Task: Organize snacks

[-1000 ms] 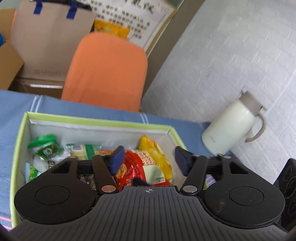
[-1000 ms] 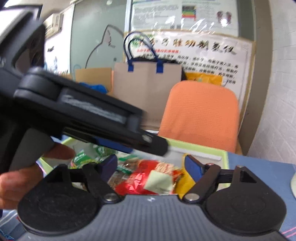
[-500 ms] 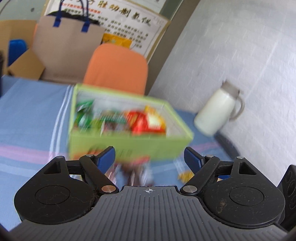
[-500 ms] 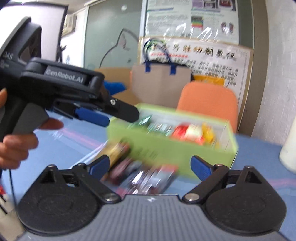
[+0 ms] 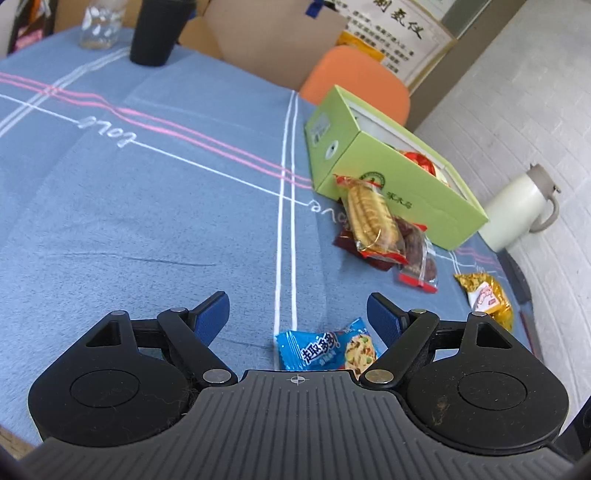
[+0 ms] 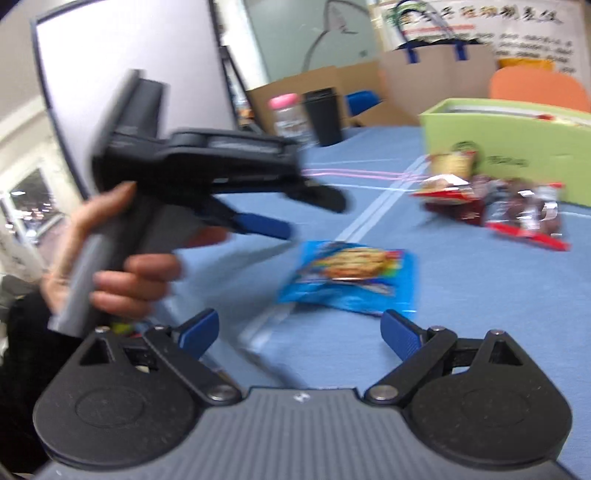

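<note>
Blue pads on my left hand-held gripper (image 5: 297, 314) stand wide apart, holding nothing; a blue cookie packet (image 5: 327, 349) lies flat on the counter (image 5: 147, 221) just below the gap, nearer the right pad, and I cannot tell whether that pad brushes it. My right hand-held gripper (image 6: 299, 330) is spread just as wide and is also empty, with the same blue cookie packet (image 6: 351, 277) a little ahead of its fingertips, apart from them. That view is blurred, so fine contact is hard to read.

Ahead and to the right of my left hand-held gripper, a clear pack of round biscuits (image 5: 371, 221) leans against the green box (image 5: 399, 192), lying over a dark red packet and beside a clear bag of brown pieces (image 5: 417, 254). Red wrappers show inside the box. A yellow snack packet (image 5: 485, 295) lies off to the right, close to the counter's edge, and a cream jug (image 5: 517, 210) stands behind the box's right corner.

To the left and ahead, the blue cloth is broad and bare up to a black cup (image 5: 157, 33) and a glass jar (image 5: 98, 24) at the far edge. From the right wrist, my left hand (image 6: 122, 273) grips its tool to the left, above the cloth.
</note>
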Available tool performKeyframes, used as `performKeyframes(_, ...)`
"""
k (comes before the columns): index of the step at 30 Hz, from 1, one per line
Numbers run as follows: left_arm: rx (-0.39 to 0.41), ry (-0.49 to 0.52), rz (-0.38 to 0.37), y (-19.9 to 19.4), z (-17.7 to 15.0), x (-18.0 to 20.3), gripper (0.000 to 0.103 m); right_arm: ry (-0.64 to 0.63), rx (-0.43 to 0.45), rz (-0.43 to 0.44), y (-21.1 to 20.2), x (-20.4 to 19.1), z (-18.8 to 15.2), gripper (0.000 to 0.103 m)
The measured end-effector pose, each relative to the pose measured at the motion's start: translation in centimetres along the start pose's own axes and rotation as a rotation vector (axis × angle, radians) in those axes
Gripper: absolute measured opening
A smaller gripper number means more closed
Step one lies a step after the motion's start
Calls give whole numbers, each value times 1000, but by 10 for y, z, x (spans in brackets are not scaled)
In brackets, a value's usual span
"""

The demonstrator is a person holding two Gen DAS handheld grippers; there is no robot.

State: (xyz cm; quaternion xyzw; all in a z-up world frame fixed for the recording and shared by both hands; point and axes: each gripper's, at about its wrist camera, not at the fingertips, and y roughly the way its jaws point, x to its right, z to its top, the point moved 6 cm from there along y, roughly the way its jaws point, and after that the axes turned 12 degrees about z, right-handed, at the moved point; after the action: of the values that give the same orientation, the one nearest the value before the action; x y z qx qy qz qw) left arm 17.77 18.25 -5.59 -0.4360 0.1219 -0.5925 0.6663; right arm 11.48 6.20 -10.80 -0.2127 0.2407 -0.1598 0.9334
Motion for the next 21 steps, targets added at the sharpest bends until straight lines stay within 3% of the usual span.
performKeyframes(6,-46,144,-61,13,-1,19,67,-38,-40,-70,23,3,6,94)
performKeyframes(11,-110,160,-193,14,-13,40,66,-55,-50,-173,18,29,17,93)
performKeyframes(18,-179,158,-305,28,-34,94,66,-30,-35,-285,-32,61,3,93)
performKeyframes(21,-199,180,-316,36,-44,125,66,-16,-19,-359,-57,74,-4,93)
